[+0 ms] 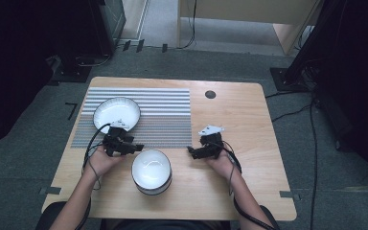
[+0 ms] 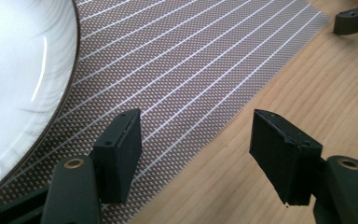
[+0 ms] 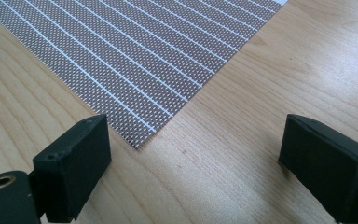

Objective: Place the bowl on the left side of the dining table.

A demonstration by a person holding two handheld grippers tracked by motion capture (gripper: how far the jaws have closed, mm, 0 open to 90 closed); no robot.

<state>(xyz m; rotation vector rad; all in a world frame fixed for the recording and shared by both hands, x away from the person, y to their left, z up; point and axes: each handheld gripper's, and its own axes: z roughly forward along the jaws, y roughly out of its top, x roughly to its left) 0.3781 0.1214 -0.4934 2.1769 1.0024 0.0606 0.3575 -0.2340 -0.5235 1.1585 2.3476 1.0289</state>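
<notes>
Both jaws wide apart, nothing held: left hand-held gripper [image 1: 135,146] and right hand-held gripper [image 1: 190,151] flank the bowl [image 1: 151,170] near the surface's [image 1: 249,143] front edge.

A wooden table [image 1: 249,124] carries a striped mat [image 1: 163,115], one white bowl [image 1: 151,171], and a plate [image 1: 117,113] on the mat.

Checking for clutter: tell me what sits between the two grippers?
A white bowl on the bare wooden table, between left gripper and right gripper, high view.
</notes>
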